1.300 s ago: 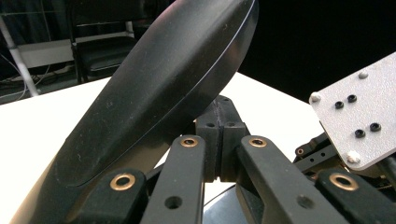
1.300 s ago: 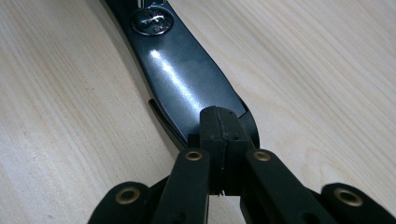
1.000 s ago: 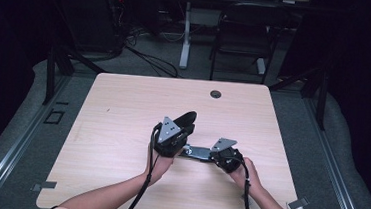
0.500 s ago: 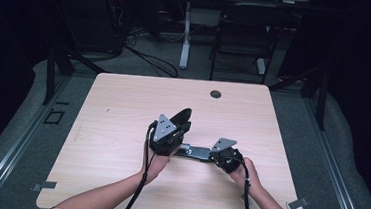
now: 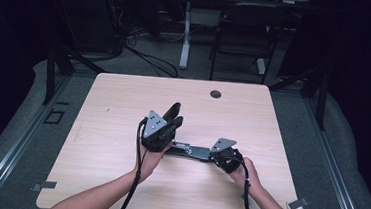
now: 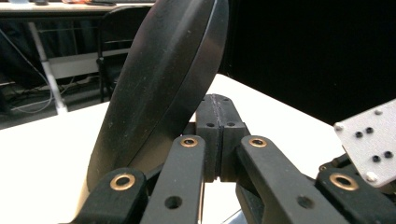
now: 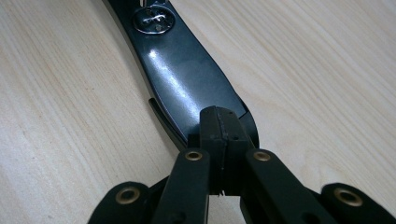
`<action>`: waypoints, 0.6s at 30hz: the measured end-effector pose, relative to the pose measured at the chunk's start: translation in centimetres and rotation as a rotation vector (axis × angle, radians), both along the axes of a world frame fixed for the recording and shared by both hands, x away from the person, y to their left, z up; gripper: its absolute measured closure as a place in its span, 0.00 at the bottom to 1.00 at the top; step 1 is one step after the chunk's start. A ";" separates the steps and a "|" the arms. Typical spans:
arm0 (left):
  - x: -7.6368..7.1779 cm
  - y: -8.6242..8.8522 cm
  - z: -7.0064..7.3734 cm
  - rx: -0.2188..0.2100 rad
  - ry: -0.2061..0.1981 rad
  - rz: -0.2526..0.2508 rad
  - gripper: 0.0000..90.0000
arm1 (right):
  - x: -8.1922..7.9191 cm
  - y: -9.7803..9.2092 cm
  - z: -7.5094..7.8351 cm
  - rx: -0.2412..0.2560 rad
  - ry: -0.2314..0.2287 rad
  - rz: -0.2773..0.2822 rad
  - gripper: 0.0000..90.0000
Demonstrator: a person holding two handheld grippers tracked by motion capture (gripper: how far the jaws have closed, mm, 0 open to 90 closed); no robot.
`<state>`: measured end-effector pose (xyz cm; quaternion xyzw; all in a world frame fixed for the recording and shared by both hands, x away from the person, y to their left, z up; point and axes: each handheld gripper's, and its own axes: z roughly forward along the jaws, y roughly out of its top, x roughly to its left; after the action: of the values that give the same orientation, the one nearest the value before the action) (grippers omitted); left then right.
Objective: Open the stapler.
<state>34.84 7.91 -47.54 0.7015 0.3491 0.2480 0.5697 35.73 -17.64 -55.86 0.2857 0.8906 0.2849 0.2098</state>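
Note:
A black hinged piece with two flat arms lies mid-table. One arm (image 5: pixel 192 151) rests flat on the wood, with a metal fitting (image 7: pixel 156 19) near the hinge. My right gripper (image 5: pixel 204 154) (image 7: pixel 219 128) is shut at that arm's tip (image 7: pixel 187 79). The other arm (image 5: pixel 173 109) (image 6: pixel 163 88) stands tilted up and away, leaning along the left side of my left gripper (image 5: pixel 174 122) (image 6: pixel 218 128). The left jaws are pressed together with nothing seen between them.
The light wooden table (image 5: pixel 123 104) has a small round grommet hole (image 5: pixel 216 94) near its far edge. Beyond it stand a chair (image 5: pixel 244 34) and a desk leg (image 5: pixel 185 39) with floor cables. The right gripper's grey plate (image 6: pixel 369 140) shows close by in the left gripper view.
My left gripper has shifted left and slightly toward me, taking the raised arm with it. The right gripper and the flat arm stay where they were.

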 end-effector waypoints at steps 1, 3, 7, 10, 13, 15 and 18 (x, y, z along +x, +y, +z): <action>0.0 0.1 0.0 -0.003 -0.002 0.004 1.00 | 0.0 0.0 0.0 -0.006 -0.002 -0.001 1.00; 0.0 0.4 0.1 0.000 -0.009 0.009 1.00 | 0.0 0.0 0.1 -0.012 0.001 0.003 1.00; -0.1 0.6 0.1 0.001 -0.010 0.012 1.00 | 0.0 0.0 0.1 -0.016 0.000 0.000 1.00; 0.0 0.9 0.2 0.001 -0.009 0.018 1.00 | 0.0 0.1 0.0 -0.014 -0.005 0.002 1.00; 0.0 1.1 0.3 -0.002 -0.010 0.022 1.00 | 0.0 0.1 0.0 -0.013 -0.003 0.004 1.00; 0.0 1.3 0.3 -0.004 -0.010 0.026 1.00 | 0.0 0.1 0.0 -0.014 -0.003 0.005 1.00; 0.0 1.5 0.4 -0.010 -0.009 0.032 1.00 | 0.0 0.1 0.0 -0.014 -0.005 0.002 1.00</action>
<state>34.81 9.41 -47.19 0.6920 0.3587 0.2585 0.5706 35.71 -17.53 -55.84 0.2824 0.8924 0.2799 0.2136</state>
